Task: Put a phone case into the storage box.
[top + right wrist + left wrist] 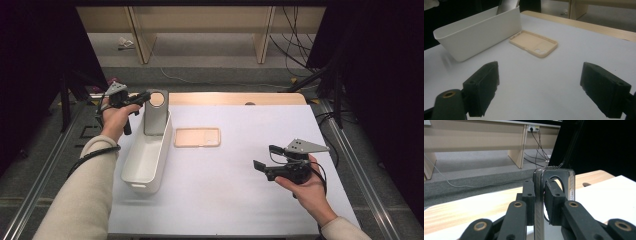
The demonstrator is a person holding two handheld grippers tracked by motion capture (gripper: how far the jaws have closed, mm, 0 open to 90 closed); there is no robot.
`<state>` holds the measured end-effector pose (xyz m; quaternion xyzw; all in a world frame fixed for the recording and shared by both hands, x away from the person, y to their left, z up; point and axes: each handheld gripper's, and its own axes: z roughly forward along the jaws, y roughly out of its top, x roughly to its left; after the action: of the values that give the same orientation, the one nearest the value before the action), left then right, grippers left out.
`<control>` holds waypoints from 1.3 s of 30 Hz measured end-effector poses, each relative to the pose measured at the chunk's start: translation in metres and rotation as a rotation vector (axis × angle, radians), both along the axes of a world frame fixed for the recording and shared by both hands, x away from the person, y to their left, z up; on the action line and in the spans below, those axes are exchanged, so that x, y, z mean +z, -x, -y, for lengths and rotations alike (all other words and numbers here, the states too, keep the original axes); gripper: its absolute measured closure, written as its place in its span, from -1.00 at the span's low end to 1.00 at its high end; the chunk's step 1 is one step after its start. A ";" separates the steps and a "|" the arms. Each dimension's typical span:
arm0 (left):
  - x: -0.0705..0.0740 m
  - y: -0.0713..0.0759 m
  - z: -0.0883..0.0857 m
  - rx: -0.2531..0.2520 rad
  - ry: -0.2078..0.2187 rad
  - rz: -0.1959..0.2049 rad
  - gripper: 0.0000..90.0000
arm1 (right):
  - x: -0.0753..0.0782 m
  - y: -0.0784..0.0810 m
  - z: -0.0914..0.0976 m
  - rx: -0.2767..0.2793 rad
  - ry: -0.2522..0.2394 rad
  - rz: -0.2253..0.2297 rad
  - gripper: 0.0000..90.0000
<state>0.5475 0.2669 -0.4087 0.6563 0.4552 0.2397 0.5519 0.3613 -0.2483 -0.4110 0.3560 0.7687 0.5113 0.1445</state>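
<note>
While my left gripper (pixel 141 98) hangs over the far end of the white bin (pixel 136 172), its jaws sit narrow around the top edge of a grey phone case (pixel 155 116). That case stands upright with its lower part down inside the bin and its round camera cutout at the top. From the left gripper view I see the two black pads (pixel 554 202) on either side of the case's thin rim (pixel 539 202). One pad lies against it; on the other side a slim gap seems to show, so I cannot say that the clamp is firm. With no earlier look to compare, I go by how close the pads stand — close enough to count as holding the case.

My right gripper (pixel 265 159) hovers over the bare white mat (pixel 225 200) on the right half of the table, well apart from the bin. Its jaws are spread wide with nothing between them, as the right gripper view shows plainly.

A second case, the beige phone case (pixel 197 137), lies flat and open side up on the mat just beside the bin's long wall — between the bin and my right gripper. In the right gripper view that beige case (pixel 534 43) lies ahead of the open jaws, near the bin (pixel 474 37) but not touching it.
</note>
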 end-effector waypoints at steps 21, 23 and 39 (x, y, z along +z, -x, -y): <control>-0.004 -0.002 0.000 0.034 -0.069 -0.039 0.53 | 0.000 0.000 0.000 -0.001 0.000 -0.003 -0.64; -0.004 -0.002 0.000 0.040 -0.080 -0.045 0.47 | 0.000 0.000 0.000 0.000 -0.001 -0.003 -0.64; 0.010 0.006 -0.003 0.101 -0.155 -0.109 -0.64 | 0.000 -0.001 0.000 -0.006 -0.002 -0.015 -0.64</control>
<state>0.5412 0.2694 -0.3989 0.6852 0.4973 0.2656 0.4612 0.3620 -0.2483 -0.4115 0.3624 0.7680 0.5091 0.1399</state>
